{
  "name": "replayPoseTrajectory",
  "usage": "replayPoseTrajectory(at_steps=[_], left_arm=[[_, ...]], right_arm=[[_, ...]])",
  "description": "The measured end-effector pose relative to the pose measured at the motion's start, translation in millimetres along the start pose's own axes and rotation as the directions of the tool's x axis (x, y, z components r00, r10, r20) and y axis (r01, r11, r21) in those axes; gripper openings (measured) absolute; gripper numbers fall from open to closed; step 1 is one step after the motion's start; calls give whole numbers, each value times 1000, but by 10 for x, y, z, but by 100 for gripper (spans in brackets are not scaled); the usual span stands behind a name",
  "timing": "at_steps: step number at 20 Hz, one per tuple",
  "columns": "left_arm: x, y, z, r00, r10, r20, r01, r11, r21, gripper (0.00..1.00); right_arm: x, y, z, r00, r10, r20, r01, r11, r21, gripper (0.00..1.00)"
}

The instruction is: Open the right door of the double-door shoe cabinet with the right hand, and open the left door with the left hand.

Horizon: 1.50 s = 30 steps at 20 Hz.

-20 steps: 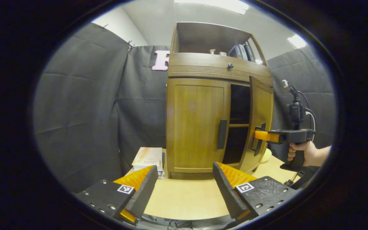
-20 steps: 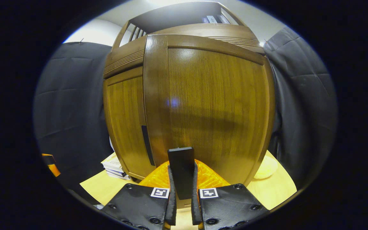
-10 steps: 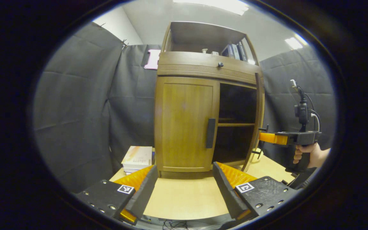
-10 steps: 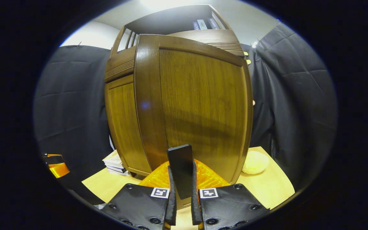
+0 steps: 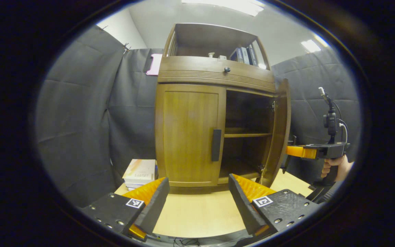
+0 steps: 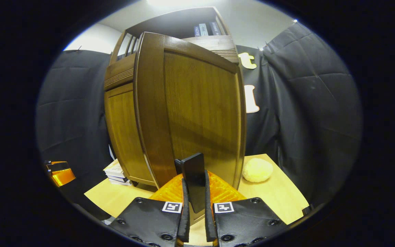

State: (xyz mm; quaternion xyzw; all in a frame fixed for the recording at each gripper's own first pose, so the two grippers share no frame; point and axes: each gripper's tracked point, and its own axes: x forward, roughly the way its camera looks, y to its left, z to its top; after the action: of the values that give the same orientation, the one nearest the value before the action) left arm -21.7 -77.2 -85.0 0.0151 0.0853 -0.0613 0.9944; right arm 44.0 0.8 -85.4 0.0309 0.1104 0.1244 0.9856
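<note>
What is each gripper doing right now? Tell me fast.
Left gripper: open, holding nothing, short of the closed left door.
Right gripper: shut on the black bar handle of the brown wooden right door, which stands swung open.

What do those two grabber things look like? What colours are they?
Each has two black wedge fingers with ridged orange insides, on black plates with round screws and little black-and-white square tags. See the left gripper and right gripper. From the side, the right one is a black pistol-grip handle in a hand, orange at the front, with a small black box and cables on top.
</note>
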Motion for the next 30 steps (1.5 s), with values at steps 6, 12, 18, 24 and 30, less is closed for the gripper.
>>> replayPoseTrajectory(at_steps=[6,12,18,24,30], left_arm=[[51,-134,-80,999,-24,-21,25,1000,8,100],[77,-224,-70,1000,18,-9,-18,1000,8,100],[-228,-407,-149,991,127,-30,-128,990,-60,100],[-444,-744,-161,972,227,-57,-230,972,-48,100],[-345,-902,12,970,241,-27,-243,967,-82,100]], right_arm=[[-170,-349,-2,999,-48,18,48,999,-25,18],[-296,-685,64,999,-22,33,25,995,-93,18],[-332,-1193,125,1000,11,3,-11,993,-117,18],[-307,-1483,143,996,82,19,-80,994,-78,16],[-401,-1570,133,994,100,39,-99,994,-43,20]])
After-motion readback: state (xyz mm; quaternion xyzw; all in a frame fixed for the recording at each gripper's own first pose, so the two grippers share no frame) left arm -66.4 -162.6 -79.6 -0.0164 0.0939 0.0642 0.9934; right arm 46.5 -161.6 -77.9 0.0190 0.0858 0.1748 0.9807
